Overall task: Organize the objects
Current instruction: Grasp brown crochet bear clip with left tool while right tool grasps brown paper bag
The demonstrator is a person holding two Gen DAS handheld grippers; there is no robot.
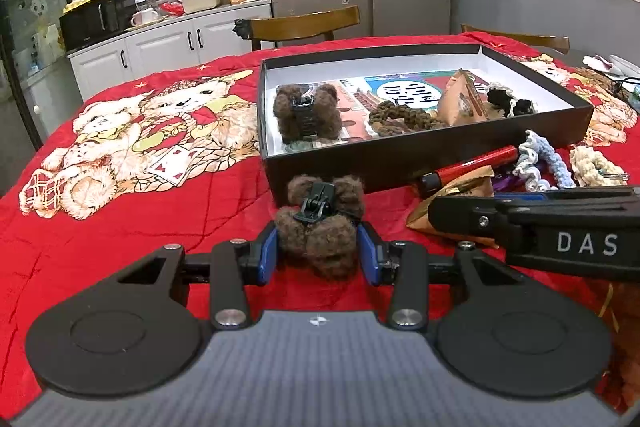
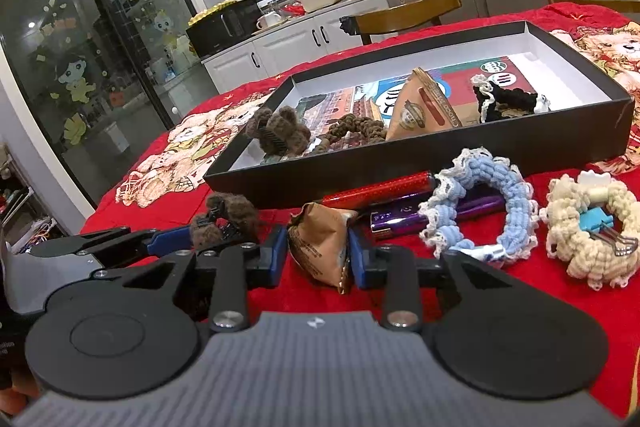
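My left gripper [image 1: 318, 259] is shut on a brown fuzzy hair claw [image 1: 320, 227], its blue pads pressing both sides, just above the red cloth in front of the black box [image 1: 400, 163]. To its right, my right gripper [image 2: 316, 259] is shut on a brown paper packet [image 2: 320, 247] resting on the cloth. Inside the box lie another brown fuzzy claw [image 1: 306, 113], a brown braided scrunchie [image 1: 400, 119], a triangular brown packet [image 1: 460, 103] and a black-and-white scrunchie [image 1: 508, 101].
Before the box's near wall lie a red tube [image 2: 380, 189], a purple lighter [image 2: 400, 219], a blue scrunchie [image 2: 480, 211] and a cream scrunchie [image 2: 588, 239] with a blue clip. Two wooden chairs [image 1: 304, 25] stand behind the table.
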